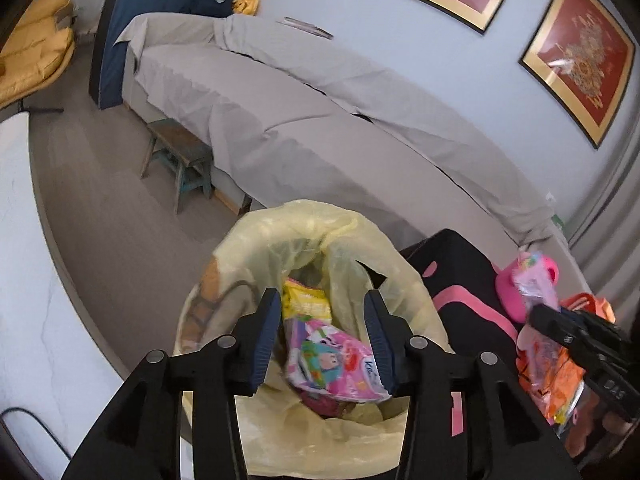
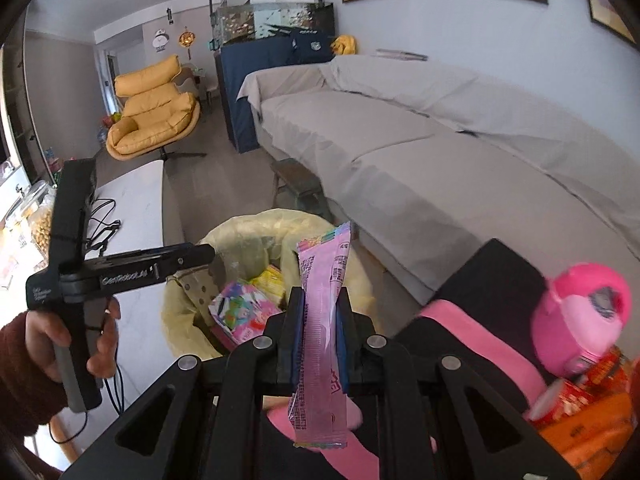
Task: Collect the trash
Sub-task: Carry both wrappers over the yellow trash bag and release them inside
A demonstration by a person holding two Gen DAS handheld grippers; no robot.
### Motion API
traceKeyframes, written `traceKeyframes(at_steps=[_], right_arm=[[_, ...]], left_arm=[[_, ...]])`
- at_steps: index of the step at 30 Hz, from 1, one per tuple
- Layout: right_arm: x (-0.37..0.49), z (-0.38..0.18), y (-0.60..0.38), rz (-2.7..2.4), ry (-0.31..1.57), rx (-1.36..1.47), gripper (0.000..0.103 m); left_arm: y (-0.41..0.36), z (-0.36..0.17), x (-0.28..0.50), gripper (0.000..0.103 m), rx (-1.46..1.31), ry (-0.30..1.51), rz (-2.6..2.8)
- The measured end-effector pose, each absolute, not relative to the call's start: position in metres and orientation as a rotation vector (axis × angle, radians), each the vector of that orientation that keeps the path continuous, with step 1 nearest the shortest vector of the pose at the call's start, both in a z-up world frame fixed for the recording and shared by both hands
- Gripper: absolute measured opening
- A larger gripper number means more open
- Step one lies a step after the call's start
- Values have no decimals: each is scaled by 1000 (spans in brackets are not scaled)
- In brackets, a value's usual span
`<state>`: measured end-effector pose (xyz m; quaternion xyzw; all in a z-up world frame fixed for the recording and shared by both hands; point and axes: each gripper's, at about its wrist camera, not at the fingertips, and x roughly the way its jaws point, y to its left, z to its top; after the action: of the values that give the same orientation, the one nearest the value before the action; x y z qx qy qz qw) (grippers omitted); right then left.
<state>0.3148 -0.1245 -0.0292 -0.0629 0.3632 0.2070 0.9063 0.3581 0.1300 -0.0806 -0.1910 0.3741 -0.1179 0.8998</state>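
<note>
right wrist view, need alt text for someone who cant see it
The right gripper clamps a long pink wrapper above a bin lined with a yellow bag holding colourful packets. At left, a hand holds the left gripper.

Living room, daylight, pale walls.
Long sofa point(image 2: 420, 136) under grey cover along wall point(image 2: 480, 36); red pictures in gold frames point(image 1: 580, 60) above. Small wooden stool point(image 1: 180, 160) against sofa front on grey floor point(image 1: 100, 208). Fish tank point(image 2: 272, 20) on dark blue cabinet past sofa end; yellow armchair point(image 2: 156, 108) beyond.
</note>
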Motion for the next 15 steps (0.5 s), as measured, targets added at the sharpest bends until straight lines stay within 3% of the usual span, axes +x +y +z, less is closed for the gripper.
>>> traceKeyframes(at_steps=[8, 15], right_arm=[[373, -78, -67, 508, 878, -93, 14], [413, -147, -35, 533, 1157, -87, 13]], left_arm=[[164, -72, 340, 44, -355, 683, -54], [181, -87, 336, 44, -387, 717, -51]])
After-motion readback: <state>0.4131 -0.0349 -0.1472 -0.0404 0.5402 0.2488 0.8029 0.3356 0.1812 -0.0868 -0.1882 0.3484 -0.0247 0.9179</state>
